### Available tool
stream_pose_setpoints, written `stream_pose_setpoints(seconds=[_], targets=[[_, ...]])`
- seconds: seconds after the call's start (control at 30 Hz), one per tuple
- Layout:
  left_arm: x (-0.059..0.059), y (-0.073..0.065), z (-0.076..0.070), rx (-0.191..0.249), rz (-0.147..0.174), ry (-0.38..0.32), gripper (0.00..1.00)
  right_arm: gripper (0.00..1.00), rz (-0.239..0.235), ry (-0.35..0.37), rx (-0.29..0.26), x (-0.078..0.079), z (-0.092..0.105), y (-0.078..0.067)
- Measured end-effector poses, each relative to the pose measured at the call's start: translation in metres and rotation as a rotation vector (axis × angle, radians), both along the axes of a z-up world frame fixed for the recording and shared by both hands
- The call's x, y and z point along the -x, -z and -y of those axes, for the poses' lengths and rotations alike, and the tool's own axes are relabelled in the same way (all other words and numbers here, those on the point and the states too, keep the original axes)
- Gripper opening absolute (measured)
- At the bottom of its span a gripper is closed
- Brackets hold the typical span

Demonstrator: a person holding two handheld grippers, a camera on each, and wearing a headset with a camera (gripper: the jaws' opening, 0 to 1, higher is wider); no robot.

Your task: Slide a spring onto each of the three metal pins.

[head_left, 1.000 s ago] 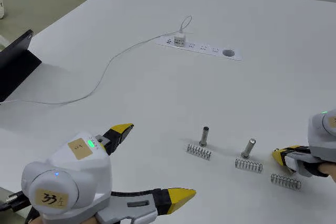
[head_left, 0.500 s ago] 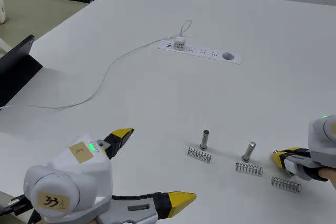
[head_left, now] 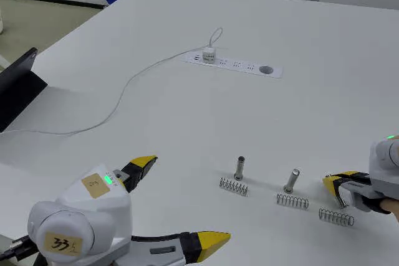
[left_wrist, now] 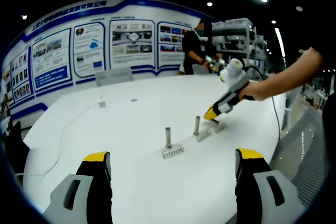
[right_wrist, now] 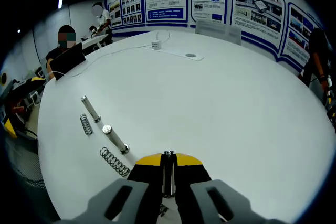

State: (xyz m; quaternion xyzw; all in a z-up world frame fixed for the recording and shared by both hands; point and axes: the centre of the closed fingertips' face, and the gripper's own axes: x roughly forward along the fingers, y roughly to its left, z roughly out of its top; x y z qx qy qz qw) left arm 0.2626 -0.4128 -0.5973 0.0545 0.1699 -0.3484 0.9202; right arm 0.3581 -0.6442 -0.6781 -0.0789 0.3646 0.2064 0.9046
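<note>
Two metal pins stand upright on the white table [head_left: 187, 110], well apart from the power strip [head_left: 234, 65] on its near side: the left pin [head_left: 240, 167] and the middle pin [head_left: 291, 180]. One spring lies flat just beside each pin's base, on the side away from the power strip: the left spring [head_left: 234, 186] and the middle spring [head_left: 292, 200]. The third spring [head_left: 336, 217] lies farther still from the power strip, to the right of the middle spring. Your right gripper [head_left: 336, 186] is clenched on the third pin [right_wrist: 168, 171], with its tips close above the third spring. Your left gripper [head_left: 179, 201] is released, jaws spread wide, and sits farthest from the power strip, left of the pins.
</note>
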Motion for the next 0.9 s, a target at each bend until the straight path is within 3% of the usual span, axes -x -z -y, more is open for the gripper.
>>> stream_pose_setpoints(seconds=[0.33, 0.43, 0.9], targets=[[0.002, 0.003, 0.001, -0.024, -0.002, 0.011, 1.00, 0.07, 0.047, 0.014, -0.024, 0.001, 0.006, -0.012], [0.002, 0.003, 0.002, -0.029, 0.001, 0.014, 1.00, 0.07, 0.049, 0.028, -0.055, 0.002, 0.008, -0.013], [0.001, 0.002, 0.000, -0.033, 0.008, 0.001, 1.00, 0.07, 0.094, 0.016, -0.068, 0.010, 0.013, -0.022]])
